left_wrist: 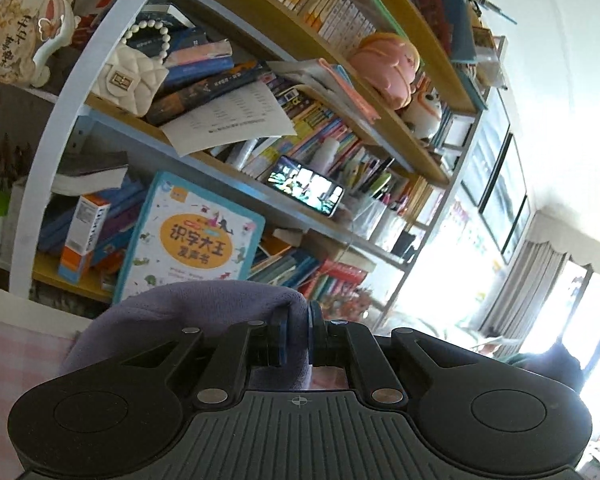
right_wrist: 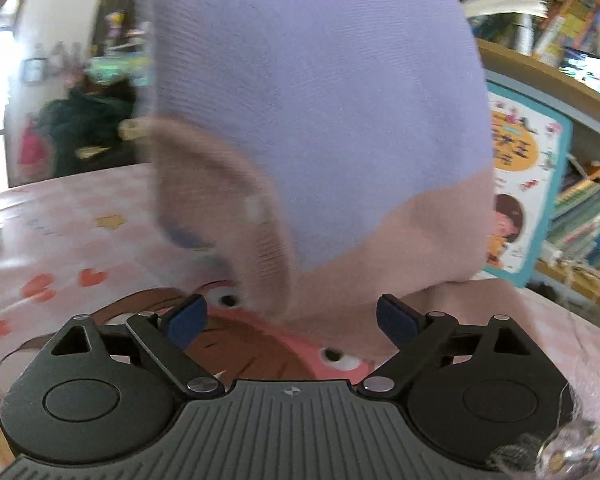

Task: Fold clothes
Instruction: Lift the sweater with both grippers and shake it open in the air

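A lilac knitted garment (right_wrist: 320, 92) with a dusty-pink lower band (right_wrist: 440, 232) hangs in the air right in front of my right gripper (right_wrist: 292, 318), its lower end on the table. The right gripper is open, blue pads apart, the cloth just beyond them. In the left wrist view my left gripper (left_wrist: 298, 332) is shut on a bunched fold of the same lilac garment (left_wrist: 188, 304), held up and tilted toward the bookshelf.
A pink tablecloth (right_wrist: 60, 240) with a cartoon face print covers the table. A crowded bookshelf (left_wrist: 260, 120) stands close behind, with a children's book (left_wrist: 192, 240), a phone (left_wrist: 306, 190) and a white handbag (left_wrist: 130, 76). A clear object (right_wrist: 572, 452) sits at the right view's bottom corner.
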Motion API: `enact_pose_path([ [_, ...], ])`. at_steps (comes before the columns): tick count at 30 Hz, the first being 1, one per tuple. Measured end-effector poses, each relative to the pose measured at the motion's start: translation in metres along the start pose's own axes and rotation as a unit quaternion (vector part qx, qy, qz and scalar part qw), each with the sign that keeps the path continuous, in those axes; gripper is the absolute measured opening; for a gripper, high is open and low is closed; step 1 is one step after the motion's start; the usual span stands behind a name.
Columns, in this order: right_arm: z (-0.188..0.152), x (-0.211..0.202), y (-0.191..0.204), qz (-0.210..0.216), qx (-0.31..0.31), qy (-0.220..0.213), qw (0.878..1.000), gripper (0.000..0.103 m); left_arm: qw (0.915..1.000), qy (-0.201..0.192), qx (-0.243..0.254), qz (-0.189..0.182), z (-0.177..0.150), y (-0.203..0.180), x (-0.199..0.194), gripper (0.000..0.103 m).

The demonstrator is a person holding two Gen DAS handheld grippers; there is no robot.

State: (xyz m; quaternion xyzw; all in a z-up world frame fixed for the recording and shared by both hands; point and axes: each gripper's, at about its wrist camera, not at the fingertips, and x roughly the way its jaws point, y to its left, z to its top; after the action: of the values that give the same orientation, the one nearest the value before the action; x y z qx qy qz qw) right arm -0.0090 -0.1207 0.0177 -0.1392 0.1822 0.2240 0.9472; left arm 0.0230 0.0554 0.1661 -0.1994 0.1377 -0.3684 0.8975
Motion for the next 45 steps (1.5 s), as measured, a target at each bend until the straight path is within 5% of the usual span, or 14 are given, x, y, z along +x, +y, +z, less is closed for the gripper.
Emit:
enact_pose_path([
  [4, 0.005, -0.001, -0.019, -0.044, 0.064, -0.03, 0.997, 0.081, 0.9998, -0.015, 0.004, 0.009, 0.004, 0.004, -0.011, 0.008],
  [5, 0.006, -0.005, -0.026, -0.049, 0.082, -0.043, 0.994, 0.048, 0.9997, -0.019, 0.004, 0.014, 0.005, 0.007, -0.015, 0.008],
  [7, 0.009, -0.01, -0.038, -0.068, 0.106, -0.056, 0.99, 0.006, 0.9993, -0.025, 0.004, 0.029, 0.006, 0.016, -0.02, 0.008],
  [11, 0.014, -0.035, -0.065, -0.136, 0.131, -0.104, 0.976, 0.006, 0.9955, -0.019, 0.012, 0.092, -0.005, 0.045, -0.024, 0.008],
  [16, 0.037, -0.045, -0.089, -0.152, 0.106, -0.126, 0.975, 0.006, 0.9762, 0.087, 0.072, 0.185, -0.044, 0.078, 0.004, 0.02],
  [18, 0.042, -0.041, -0.086, -0.145, 0.075, -0.115, 0.98, 0.006, 0.9637, 0.122, 0.106, 0.212, -0.063, 0.079, 0.01, 0.032],
  [20, 0.046, -0.035, -0.079, -0.141, 0.045, -0.107, 0.983, 0.006, 0.951, 0.121, 0.164, 0.233, -0.081, 0.071, 0.003, 0.062],
  [23, 0.058, -0.028, -0.08, -0.132, 0.038, -0.1, 0.986, 0.006, 0.9328, 0.114, 0.238, 0.246, -0.1, 0.054, -0.014, 0.08],
  [27, 0.08, -0.014, -0.094, -0.118, 0.057, -0.09, 0.987, 0.007, 0.9131, 0.129, 0.313, 0.228, -0.125, 0.028, -0.025, 0.085],
  [32, 0.094, -0.003, -0.099, -0.111, 0.061, -0.074, 0.989, 0.007, 0.8625, 0.12, 0.438, 0.223, -0.165, -0.005, -0.003, 0.086],
  [36, 0.093, -0.007, -0.099, -0.111, 0.063, -0.067, 0.99, 0.007, 0.8297, 0.113, 0.478, 0.265, -0.18, -0.01, 0.036, 0.086],
  [39, 0.085, -0.016, -0.099, -0.107, 0.067, -0.064, 0.99, 0.009, 0.8158, 0.068, 0.479, 0.318, -0.169, 0.002, 0.06, 0.078],
  [41, 0.074, -0.023, -0.097, -0.104, 0.061, -0.059, 0.991, 0.03, 0.8231, 0.049, 0.454, 0.337, -0.149, 0.013, 0.063, 0.018],
  [45, 0.045, -0.034, -0.085, -0.075, 0.024, -0.037, 0.996, 0.067, 0.877, -0.008, 0.364, 0.314, -0.09, 0.014, 0.025, 0.009],
])
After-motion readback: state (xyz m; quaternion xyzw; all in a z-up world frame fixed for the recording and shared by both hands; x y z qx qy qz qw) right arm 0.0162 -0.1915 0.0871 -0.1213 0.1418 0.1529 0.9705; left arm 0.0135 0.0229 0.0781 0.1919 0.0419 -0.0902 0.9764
